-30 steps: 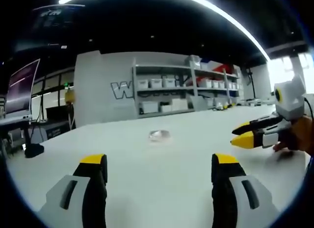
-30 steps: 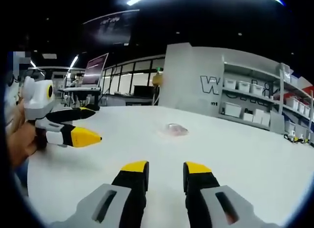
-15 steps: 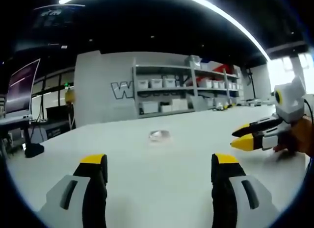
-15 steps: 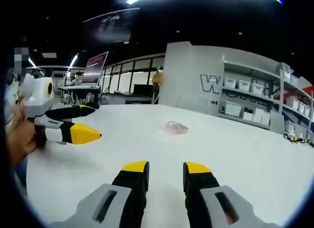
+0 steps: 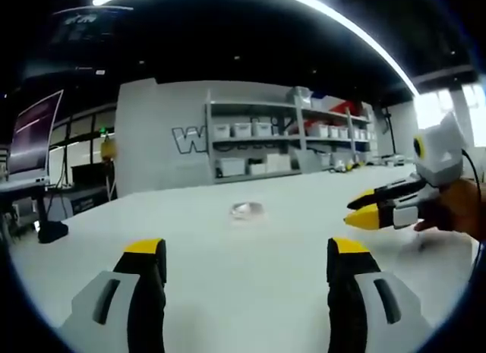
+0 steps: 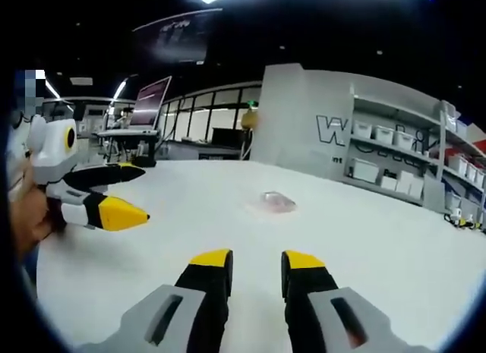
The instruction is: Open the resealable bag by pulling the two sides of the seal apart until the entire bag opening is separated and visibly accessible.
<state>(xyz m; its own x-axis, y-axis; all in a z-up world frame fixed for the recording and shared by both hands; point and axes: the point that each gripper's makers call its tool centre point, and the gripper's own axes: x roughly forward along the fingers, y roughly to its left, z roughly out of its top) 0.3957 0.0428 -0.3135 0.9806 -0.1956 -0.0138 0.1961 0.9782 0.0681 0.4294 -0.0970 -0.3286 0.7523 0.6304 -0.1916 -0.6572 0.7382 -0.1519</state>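
Approaching the resealable bag [image 5: 247,209] from both sides, nothing yet gripped.

The small clear bag lay flat and apparently sealed on the white tabletop [image 5: 228,277], far ahead of both grippers and well apart from them, its pinkish, glossy film too distant to show the seal line. The left gripper [image 5: 247,263] hovered low over the near tabletop with its yellow-tipped fingers spread wide and empty, probably readied to take one side of the seal. The right gripper [image 6: 255,266] held its fingers only narrowly parted, also holding nothing; in the left gripper view it came in from the right, pointing toward the bag. Shelving [image 5: 288,137] with bins stood on the far wall.
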